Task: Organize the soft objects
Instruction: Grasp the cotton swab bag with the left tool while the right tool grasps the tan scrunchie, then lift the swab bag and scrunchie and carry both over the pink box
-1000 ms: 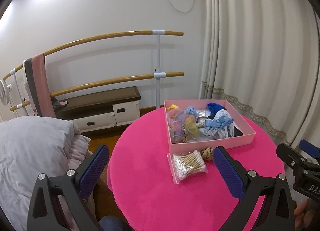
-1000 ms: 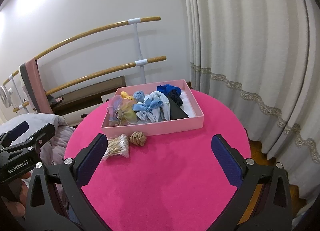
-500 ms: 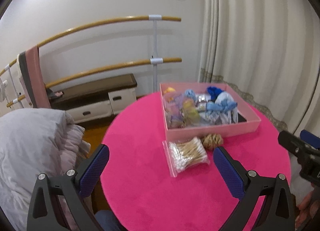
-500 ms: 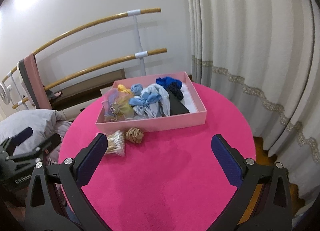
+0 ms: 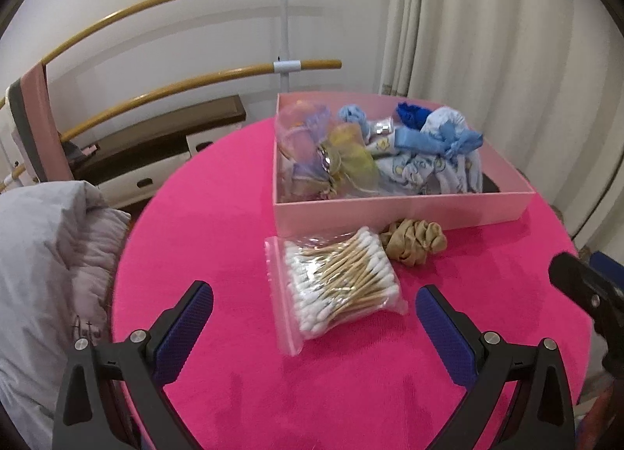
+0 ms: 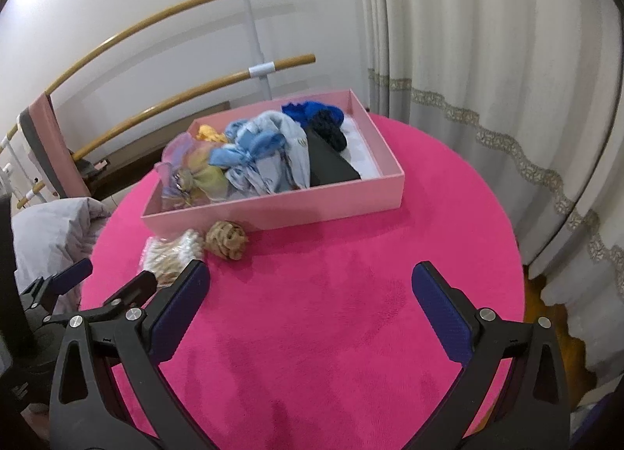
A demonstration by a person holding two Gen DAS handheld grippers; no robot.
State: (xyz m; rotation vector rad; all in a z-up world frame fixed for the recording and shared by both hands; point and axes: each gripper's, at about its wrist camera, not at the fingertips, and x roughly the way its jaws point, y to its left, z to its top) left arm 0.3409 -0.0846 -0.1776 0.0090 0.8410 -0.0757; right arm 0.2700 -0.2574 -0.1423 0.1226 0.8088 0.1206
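Round pink table [image 5: 241, 391] by the curtains, pink box [image 5: 397, 210] already stuffed with fabric, both the left gripper [image 5: 312, 317] and right gripper [image 6: 310, 294] spread wide and empty, and honestly that slippery cotton swab bag [image 5: 337, 278] touching the tan scrunchie [image 5: 413, 241] could easily squirt out of a pinch.

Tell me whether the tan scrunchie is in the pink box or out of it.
Out. The tan scrunchie lies on the table against the pink box's front wall.
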